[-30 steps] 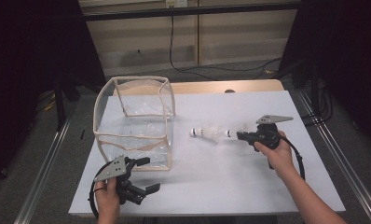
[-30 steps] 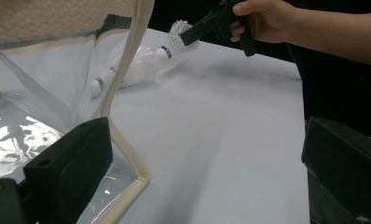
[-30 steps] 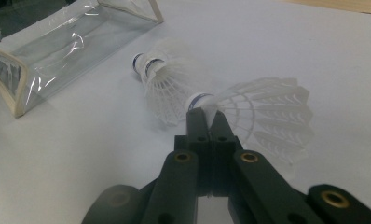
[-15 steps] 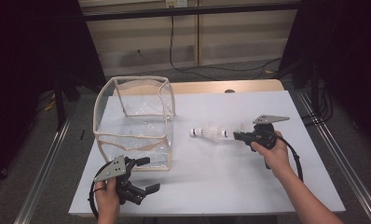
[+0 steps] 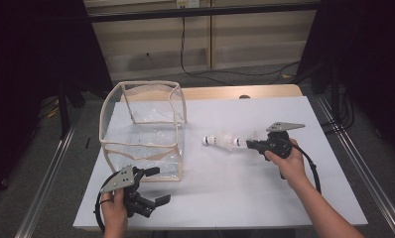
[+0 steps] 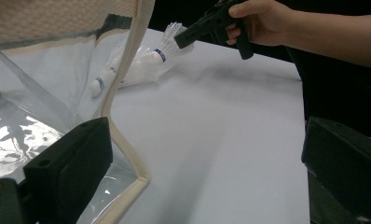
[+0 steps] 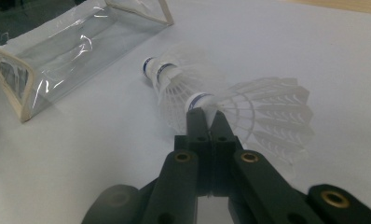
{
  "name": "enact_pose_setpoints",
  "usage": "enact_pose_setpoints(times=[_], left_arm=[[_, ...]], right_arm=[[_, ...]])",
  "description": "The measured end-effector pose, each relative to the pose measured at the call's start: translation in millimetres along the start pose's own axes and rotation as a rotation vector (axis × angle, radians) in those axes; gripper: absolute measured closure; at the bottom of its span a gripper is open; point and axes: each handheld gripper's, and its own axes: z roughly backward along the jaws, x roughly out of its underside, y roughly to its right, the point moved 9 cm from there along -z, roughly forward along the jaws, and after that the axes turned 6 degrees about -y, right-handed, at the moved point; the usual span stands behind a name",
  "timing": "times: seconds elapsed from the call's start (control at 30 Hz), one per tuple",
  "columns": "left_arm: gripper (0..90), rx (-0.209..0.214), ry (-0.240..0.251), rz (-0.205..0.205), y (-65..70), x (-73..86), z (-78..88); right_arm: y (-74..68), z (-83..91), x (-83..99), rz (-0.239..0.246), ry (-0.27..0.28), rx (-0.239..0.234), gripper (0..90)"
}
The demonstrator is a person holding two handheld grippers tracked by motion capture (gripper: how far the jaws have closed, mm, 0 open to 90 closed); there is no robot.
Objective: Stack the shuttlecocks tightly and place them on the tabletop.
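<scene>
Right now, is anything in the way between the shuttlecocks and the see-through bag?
Nothing visible. Bare white table lies between the shuttlecocks, pinched by the right hand-held gripper, and the clear bag. The bag's near side wall faces them.

lab: dark curtains point(image 5: 32, 74), framed white table point(image 5: 235, 193)

Three white shuttlecocks point(image 7: 193, 88) lie nested in one row on the white worktop point(image 5: 235, 188), each with a blue-banded cork. One clear plastic bag point(image 5: 143, 129) with cream edging stands on it. Two hand-held grippers are present, the left gripper point(image 5: 153, 186) and the right gripper point(image 5: 250, 144), each carried by one hand.
</scene>
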Motion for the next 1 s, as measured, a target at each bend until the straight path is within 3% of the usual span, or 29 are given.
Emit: enact_pose_setpoints(times=[1.0], left_arm=[[2.0,0.004,0.002,0.003,0.5,0.0,-0.2]], right_arm=[[-8.1,-10.3,-4.4,0.004,0.004,-0.018,90.0]])
